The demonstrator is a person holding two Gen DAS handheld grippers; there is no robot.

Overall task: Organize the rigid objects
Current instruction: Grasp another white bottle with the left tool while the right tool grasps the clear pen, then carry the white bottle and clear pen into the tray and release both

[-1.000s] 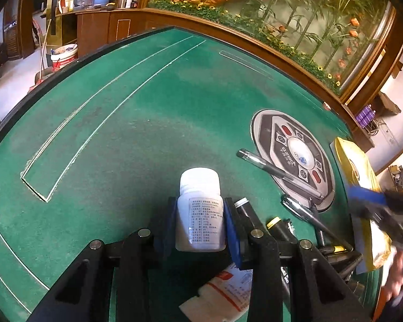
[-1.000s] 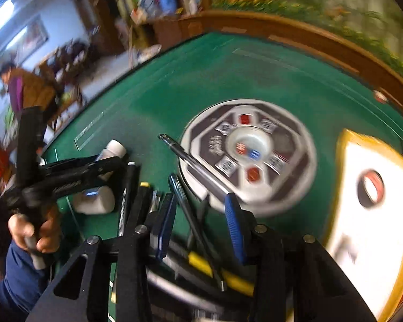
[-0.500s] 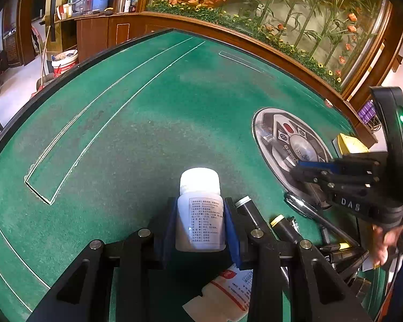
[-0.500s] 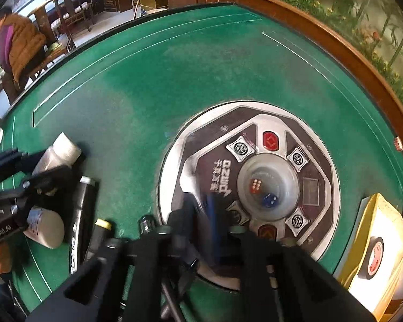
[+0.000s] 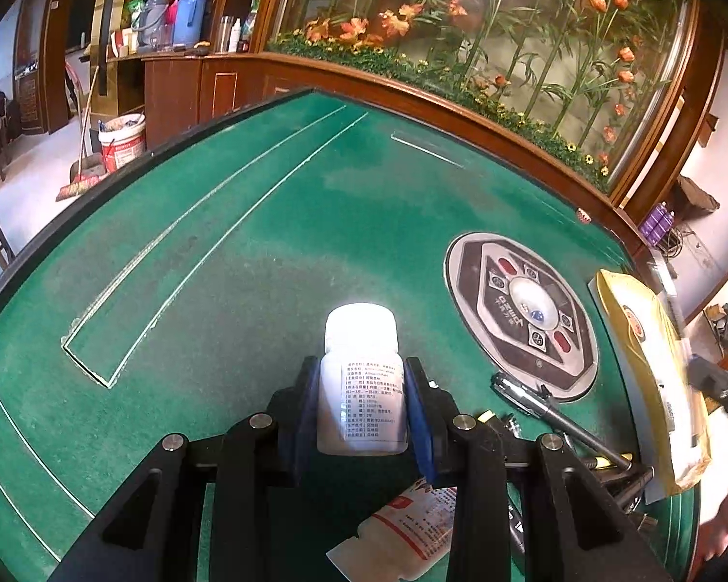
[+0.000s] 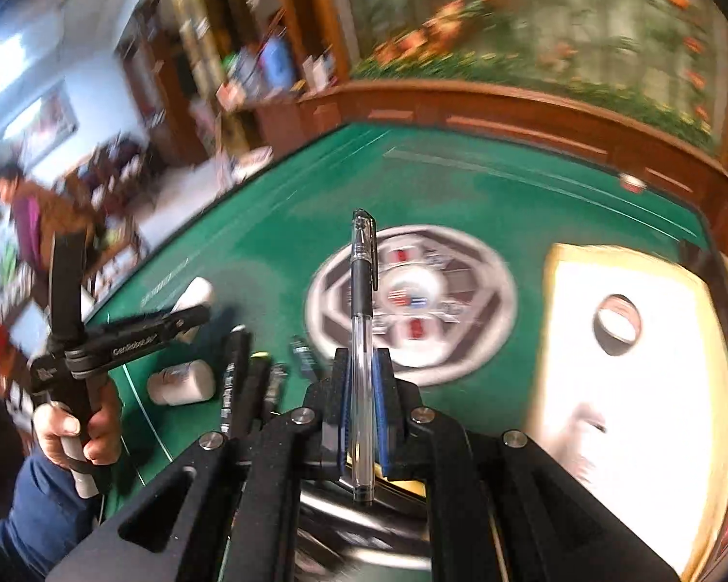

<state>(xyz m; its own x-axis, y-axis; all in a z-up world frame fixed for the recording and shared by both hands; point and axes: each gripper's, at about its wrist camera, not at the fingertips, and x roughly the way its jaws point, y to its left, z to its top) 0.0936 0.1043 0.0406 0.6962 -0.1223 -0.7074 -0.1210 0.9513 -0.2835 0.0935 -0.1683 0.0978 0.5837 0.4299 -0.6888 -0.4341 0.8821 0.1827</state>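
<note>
Bottle [image 5: 362, 388] and pen [image 6: 362, 334] in grippers

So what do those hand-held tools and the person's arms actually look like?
Each tool is matte black plastic with silver bolts and blue pads inside its fingers. The left tool has a pistol-style handle, white "GenRobot" lettering and a light grip end. The left hand is bare, below it a dark blue sleeve.

Both wrist views low over green table [image 5: 276, 223], sharing round dice console [image 5: 519, 313]

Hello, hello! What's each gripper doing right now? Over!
Left hand-held gripper shut on white bottle. Right hand-held gripper shut on pen. Nothing blocking.
</note>
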